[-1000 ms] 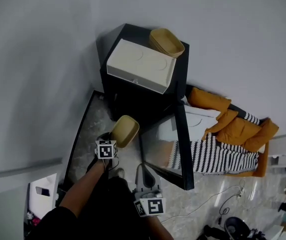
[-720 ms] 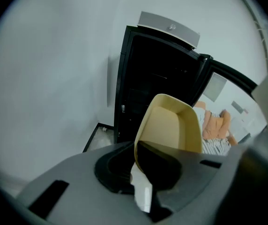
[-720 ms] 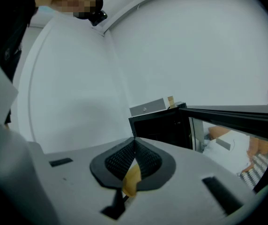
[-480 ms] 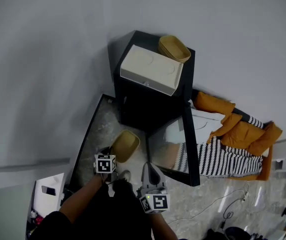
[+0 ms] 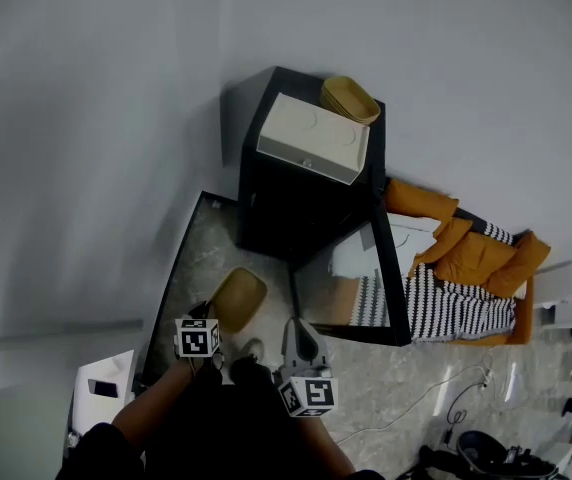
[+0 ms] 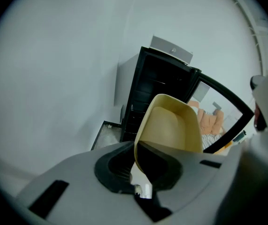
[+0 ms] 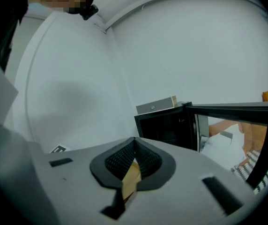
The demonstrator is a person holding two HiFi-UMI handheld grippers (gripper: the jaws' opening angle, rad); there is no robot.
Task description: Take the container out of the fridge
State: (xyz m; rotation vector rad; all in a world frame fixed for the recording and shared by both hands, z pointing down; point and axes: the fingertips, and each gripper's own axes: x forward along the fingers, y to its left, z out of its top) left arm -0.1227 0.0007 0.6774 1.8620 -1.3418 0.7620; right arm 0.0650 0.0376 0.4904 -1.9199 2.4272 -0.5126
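Two grippers | L gripper (image 5: 213, 319) clamped on tan container (image 5: 238, 298) rim, pulled further back from black mini fridge (image 5: 301, 218) | R gripper (image 5: 301, 332) jaws together | container out, door (image 5: 351, 300) open

Hidden parts
Inside the fridge (image 5: 301, 208) all is too dark to read; the container (image 6: 171, 125) has its near rim buried in the left tongs (image 6: 137, 153), at 6 o'clock.

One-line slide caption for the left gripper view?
Left gripper holds a yellow container by its rim before the open black fridge.
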